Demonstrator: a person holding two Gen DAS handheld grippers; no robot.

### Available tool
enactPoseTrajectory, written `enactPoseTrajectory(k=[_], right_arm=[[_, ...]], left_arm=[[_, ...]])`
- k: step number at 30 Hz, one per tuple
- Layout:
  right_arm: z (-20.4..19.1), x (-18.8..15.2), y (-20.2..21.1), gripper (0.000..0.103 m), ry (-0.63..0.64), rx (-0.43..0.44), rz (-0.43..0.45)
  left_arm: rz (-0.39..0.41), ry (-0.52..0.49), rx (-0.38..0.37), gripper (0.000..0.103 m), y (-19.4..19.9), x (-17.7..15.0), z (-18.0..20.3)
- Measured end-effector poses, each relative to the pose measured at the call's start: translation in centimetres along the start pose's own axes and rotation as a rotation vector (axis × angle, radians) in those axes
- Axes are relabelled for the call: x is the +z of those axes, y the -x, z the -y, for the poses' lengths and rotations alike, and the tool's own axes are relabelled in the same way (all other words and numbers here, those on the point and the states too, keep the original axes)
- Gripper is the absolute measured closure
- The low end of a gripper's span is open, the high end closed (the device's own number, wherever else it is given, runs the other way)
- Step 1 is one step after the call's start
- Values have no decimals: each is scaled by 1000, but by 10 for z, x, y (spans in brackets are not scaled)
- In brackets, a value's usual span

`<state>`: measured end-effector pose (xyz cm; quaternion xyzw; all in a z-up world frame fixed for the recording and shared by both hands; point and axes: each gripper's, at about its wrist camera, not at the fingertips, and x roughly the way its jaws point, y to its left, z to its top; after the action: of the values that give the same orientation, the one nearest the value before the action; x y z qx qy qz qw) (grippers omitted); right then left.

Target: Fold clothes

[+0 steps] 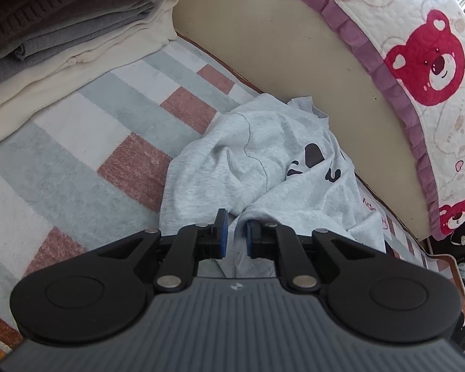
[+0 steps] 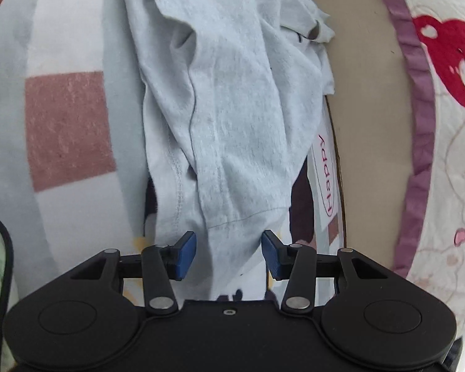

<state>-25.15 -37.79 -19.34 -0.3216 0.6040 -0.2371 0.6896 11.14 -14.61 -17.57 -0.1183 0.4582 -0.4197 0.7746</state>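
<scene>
Checked pink, white and grey-green blanket fills my left view, a crumpled light grey printed cotton T-shirt lying on it near folded knitwear. My left gripper pinches a fold of it. Right view: my right gripper stands spread, cloth loose between the blue pads.

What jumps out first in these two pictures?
A crumpled grey shirt lies on a checked blanket, its fabric pinched by the left hand-held gripper. On the right hangs a quilt with red bears; top left sits a stack of folded clothes.
</scene>
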Motion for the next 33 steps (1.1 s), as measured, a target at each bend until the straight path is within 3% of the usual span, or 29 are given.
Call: enactPoseTrajectory(k=[4, 6, 8, 10, 15, 19, 23, 28, 30, 33], right_arm=[[-9, -1, -12, 56, 61, -103, -24], [-3, 1, -11, 61, 41, -129, 16], [11, 6, -7, 72, -32, -138, 60], [32, 12, -1, 93, -145, -136, 106], [104, -2, 2, 101, -592, -87, 162], [152, -56, 9, 101, -1083, 54, 202], [169, -113, -2, 101, -1489, 205, 231], [162, -152, -40, 101, -1683, 184, 53], [152, -169, -54, 101, -1771, 193, -26], [134, -179, -61, 101, -1769, 197, -96]], left_arm=[[-2, -14, 8, 93, -1, -1, 2], [-2, -20, 10, 93, -1, -2, 3], [-2, -23, 13, 93, -1, -2, 2], [-2, -21, 16, 93, -1, -2, 2], [-6, -19, 20, 93, -2, -3, 1], [-5, -62, -4, 93, -3, -5, 8], [-24, -171, -41, 93, -13, -19, 34], [-46, -425, 7, 75, -43, -34, 77], [-53, -479, 17, 62, -50, -32, 86], [-114, -482, -50, 59, -52, -35, 84]])
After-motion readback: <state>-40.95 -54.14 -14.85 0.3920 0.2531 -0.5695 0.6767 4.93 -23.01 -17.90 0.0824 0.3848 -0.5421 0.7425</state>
